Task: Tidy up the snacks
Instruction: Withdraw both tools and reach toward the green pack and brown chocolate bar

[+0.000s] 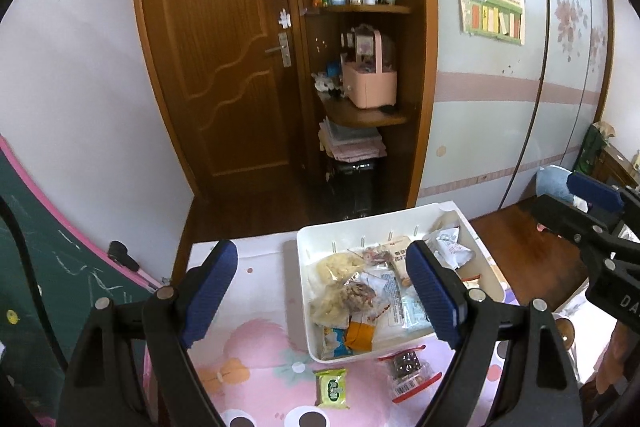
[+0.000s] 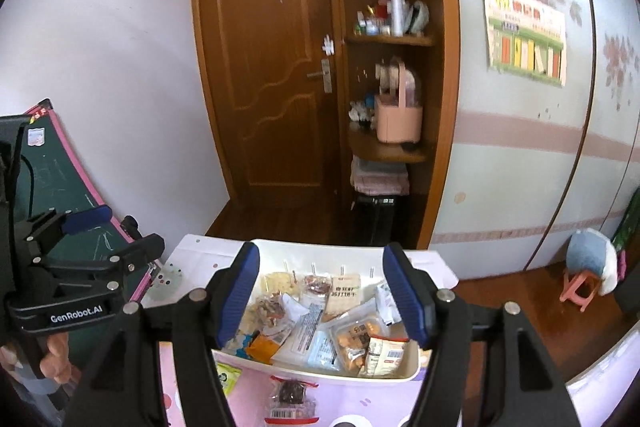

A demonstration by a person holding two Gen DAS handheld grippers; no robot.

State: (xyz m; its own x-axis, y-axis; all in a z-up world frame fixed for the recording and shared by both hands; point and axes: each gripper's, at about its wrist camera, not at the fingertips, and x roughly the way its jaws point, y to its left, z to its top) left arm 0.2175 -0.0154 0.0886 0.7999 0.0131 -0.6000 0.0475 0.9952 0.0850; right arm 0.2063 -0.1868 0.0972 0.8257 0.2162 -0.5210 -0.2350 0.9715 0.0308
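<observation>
Both grippers, left and right, gape empty above table. Green packet and brown packet lie just outside full bin near its front wall; thin wrappers could slip from a pinch.

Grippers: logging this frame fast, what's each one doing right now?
Left gripper: open, holding nothing.
Right gripper: open, holding nothing, above the white bin.

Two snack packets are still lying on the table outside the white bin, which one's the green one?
The small square green packet, the left of the two. The other loose one is clear with red ends and dark contents.
</observation>
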